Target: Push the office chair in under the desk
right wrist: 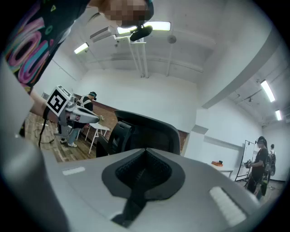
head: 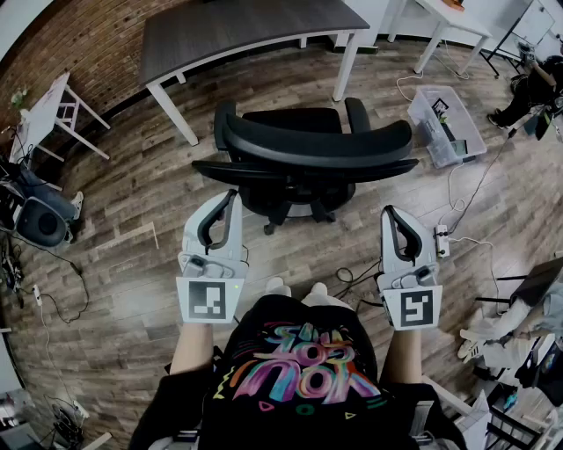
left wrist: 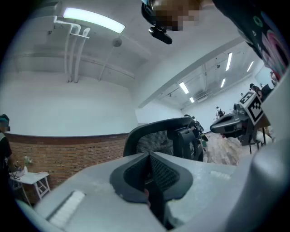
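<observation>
A black office chair [head: 299, 149] stands on the wood floor with its backrest towards me and its seat facing a dark-topped desk [head: 246, 31] on white legs. The chair is outside the desk, a short way in front of it. My left gripper [head: 231, 197] is shut and empty, its tip just short of the backrest's left end. Level with it, my right gripper [head: 388, 213] is also shut and empty, a little behind the backrest's right end. The mesh backrest [left wrist: 156, 138] fills the middle of the left gripper view, and the backrest [right wrist: 145, 129] shows too in the right gripper view.
A clear plastic bin [head: 446, 127] sits right of the chair. A power strip [head: 442, 239] with cables lies by my right gripper. A small white table [head: 53, 114] and a bag [head: 40, 220] are at the left, and another white table [head: 449, 22] at the far right.
</observation>
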The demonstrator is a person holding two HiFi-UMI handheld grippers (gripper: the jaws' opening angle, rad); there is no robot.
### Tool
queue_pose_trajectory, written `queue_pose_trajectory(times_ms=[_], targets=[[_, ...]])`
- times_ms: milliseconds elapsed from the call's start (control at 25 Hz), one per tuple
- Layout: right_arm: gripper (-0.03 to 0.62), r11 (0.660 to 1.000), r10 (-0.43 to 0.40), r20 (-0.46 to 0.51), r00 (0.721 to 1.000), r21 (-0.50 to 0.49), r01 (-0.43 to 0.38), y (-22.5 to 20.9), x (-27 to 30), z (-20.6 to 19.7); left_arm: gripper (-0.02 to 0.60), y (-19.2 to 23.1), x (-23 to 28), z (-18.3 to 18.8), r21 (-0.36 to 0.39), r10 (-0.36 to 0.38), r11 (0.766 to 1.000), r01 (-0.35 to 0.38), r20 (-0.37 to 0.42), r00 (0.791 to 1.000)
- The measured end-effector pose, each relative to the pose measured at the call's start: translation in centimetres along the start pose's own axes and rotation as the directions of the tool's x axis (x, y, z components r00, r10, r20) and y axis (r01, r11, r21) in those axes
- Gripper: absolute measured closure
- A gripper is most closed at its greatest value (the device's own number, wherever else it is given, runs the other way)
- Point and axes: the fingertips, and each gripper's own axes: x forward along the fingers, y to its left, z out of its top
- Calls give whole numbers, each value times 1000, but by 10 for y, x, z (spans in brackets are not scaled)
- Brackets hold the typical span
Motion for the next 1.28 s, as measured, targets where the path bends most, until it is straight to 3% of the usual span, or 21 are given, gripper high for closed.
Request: queue_pose_trajectory(times_ms=[400, 520, 680, 960, 1280], targets=[[590, 998, 11, -33, 999, -61, -13, -4, 3, -9, 580, 1, 9, -9, 65, 9, 998, -7, -32, 999], [561, 997, 30, -73, 997, -68, -35, -3, 5, -19, 577, 1, 13, -16, 113, -7, 994, 12, -46, 999], [524, 994, 67, -90, 994, -83, -74, -2, 10, -26, 532, -1, 18, -22, 206, -31, 978, 44, -64, 997], [445, 986, 118, -164, 979, -96, -135, -5, 20, -48, 460, -3, 29, -39, 286, -72, 952, 112, -147, 986], [357, 964, 160, -249, 955, -169, -206, -12, 35, -74, 389, -4, 48, -60, 412, -91, 892, 186, -239, 967]])
